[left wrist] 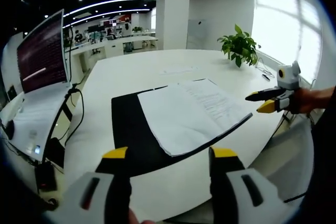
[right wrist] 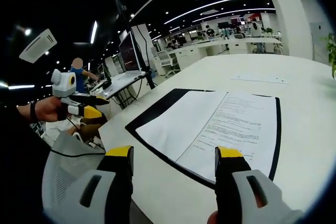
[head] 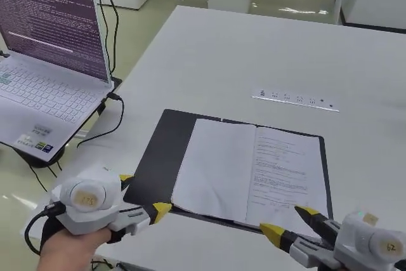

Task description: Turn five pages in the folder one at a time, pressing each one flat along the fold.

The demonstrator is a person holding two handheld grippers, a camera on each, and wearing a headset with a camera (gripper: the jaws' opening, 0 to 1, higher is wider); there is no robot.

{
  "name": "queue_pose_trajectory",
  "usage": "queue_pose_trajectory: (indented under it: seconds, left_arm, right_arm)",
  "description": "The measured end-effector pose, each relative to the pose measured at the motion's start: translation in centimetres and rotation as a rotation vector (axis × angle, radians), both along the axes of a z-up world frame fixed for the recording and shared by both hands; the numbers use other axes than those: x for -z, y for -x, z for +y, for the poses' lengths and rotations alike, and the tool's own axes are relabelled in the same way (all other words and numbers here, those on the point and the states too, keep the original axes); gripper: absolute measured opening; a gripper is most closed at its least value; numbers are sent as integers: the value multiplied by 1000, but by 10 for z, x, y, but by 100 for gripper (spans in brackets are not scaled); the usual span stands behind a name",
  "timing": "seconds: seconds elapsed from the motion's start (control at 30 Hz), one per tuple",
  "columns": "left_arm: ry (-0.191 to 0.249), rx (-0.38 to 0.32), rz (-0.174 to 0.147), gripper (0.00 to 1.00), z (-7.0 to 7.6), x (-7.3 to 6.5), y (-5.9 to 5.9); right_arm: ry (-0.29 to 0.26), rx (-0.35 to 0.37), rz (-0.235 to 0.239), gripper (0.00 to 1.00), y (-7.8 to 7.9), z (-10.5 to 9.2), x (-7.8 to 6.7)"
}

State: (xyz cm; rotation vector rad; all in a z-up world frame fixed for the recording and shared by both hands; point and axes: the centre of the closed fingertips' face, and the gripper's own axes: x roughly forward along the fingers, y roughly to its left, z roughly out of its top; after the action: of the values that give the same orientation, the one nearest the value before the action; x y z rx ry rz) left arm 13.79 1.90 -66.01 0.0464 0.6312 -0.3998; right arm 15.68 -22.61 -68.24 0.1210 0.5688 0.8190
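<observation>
Folder: open on the counter, close to its near edge, at 6 o'clock in the head view, between both tools.
Left tool: jaws wide apart, nothing held; just off the folder's 8 o'clock corner.
Right tool: jaws wide apart, nothing held; at the 6 o'clock edge of the printed page; contact cannot be told.
Long axis: across both leaves, about 9 to 3 o'clock, right end dipping toward 4.
Facing: fold runs 12 to 6; page tops probably at 12.
Risk: a deep bite may pinch two sheets or crease a corner.
Risk: the unpinned folder may slide toward the counter edge.
</observation>
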Motion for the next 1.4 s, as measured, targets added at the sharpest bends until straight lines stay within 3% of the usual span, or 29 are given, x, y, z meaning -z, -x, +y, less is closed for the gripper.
queue_pose_trajectory:
  seconds: [0.13,0.27,0.37,0.53,0.87,0.93,1.13,1.4]
  left_arm:
    - [-8,5,13,62,-1,5,5]
    - [28,-5,-16,62,-3,0,3]
    - [25,-5,-38,67,-3,-2,0]
    - [30,5,-38,63,-5,-3,-2]
    - [25,24,-19,67,-9,0,-7]
    - [5,32,-11,67,-9,3,-7]
    - [9,55,6,67,-14,11,-4]
    - [17,119,32,69,-30,19,-1]
  right_arm:
    - [11,2,15,62,5,-4,4]
    - [9,16,23,62,6,-10,5]
    - [13,24,23,62,5,-12,6]
    - [19,29,32,62,6,-15,8]
    - [17,59,58,60,13,-25,12]
    - [16,68,63,60,14,-28,14]
    - [32,83,89,61,19,-35,22]
    - [-4,146,103,67,19,-43,21]
